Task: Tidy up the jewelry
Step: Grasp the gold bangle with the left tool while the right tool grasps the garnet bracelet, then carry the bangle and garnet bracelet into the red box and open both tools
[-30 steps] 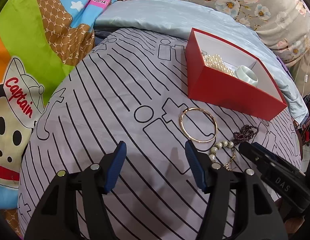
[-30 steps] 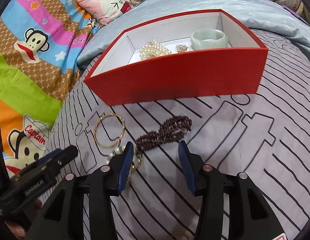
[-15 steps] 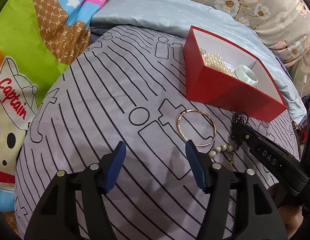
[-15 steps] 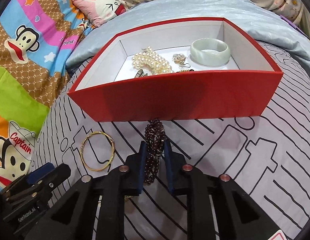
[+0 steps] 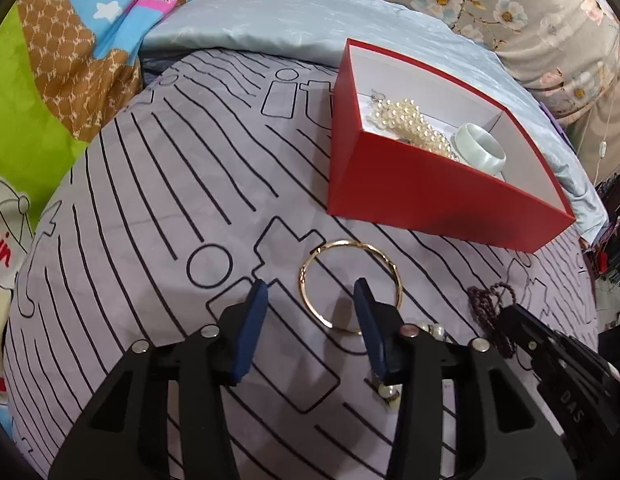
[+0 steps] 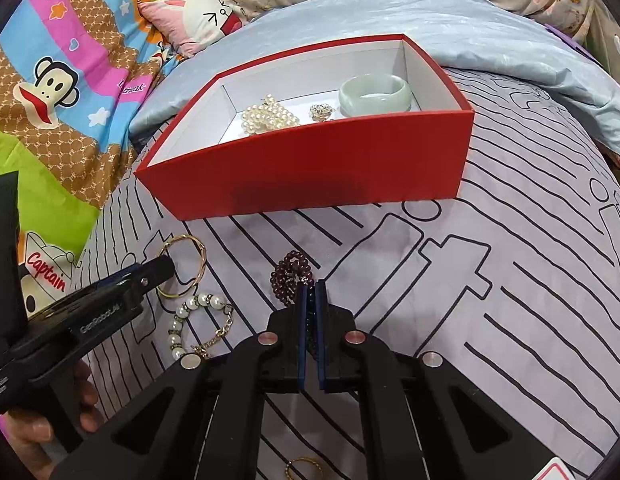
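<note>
Here, dark purple bead bracelet, bunched.

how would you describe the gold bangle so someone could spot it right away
Find the red box on the striped grey bedspread. In front of it lies the gold bangle, a thin plain hoop lying flat. The neighbouring pearl bracelet and dark bead strand are beaded.

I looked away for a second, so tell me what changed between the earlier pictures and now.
The right gripper moved onto the dark red bead bracelet and shut on it. The left gripper slid over to the gold bangle, one edge of it now between its closing jaws, not gripped. The red box, its contents and the pearl bracelet stayed put.
</note>
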Available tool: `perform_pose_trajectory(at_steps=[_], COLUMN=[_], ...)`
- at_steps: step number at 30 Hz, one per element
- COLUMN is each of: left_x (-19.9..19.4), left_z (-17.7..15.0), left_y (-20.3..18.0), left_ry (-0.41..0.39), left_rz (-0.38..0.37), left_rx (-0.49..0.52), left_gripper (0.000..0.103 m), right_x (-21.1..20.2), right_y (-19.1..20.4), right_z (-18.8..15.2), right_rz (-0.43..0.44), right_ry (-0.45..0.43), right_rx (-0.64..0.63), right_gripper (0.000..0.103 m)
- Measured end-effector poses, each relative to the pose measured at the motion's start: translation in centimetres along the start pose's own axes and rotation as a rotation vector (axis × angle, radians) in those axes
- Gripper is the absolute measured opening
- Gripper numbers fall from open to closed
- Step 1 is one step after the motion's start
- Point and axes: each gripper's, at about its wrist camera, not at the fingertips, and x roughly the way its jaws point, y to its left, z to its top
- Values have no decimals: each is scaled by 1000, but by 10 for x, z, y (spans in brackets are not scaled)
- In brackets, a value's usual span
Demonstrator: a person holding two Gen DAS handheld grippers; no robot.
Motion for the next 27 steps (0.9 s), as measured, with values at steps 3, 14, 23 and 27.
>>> perform_pose_trajectory(at_steps=[3,14,23,27], left_x=[3,-18,-72,-95], left_z=[0,-2,2,15], left_y=[-4,-11,-20,-27], left_ry=[-11,-23,-112,-168], left_rz=[9,-83,-133,-140], left_rx=[27,63,107,124], left_gripper=[23,2,2,2], right_x=[-2,-28,-67,-83], right_y=[1,-2,-8,-7], right_z=[-1,-5,6,23], right_rz=[-5,16,19,33], right_ry=[-6,-41,-117,-163], right_rx=[-11,3,4,-17], right_gripper=[3,3,3,3])
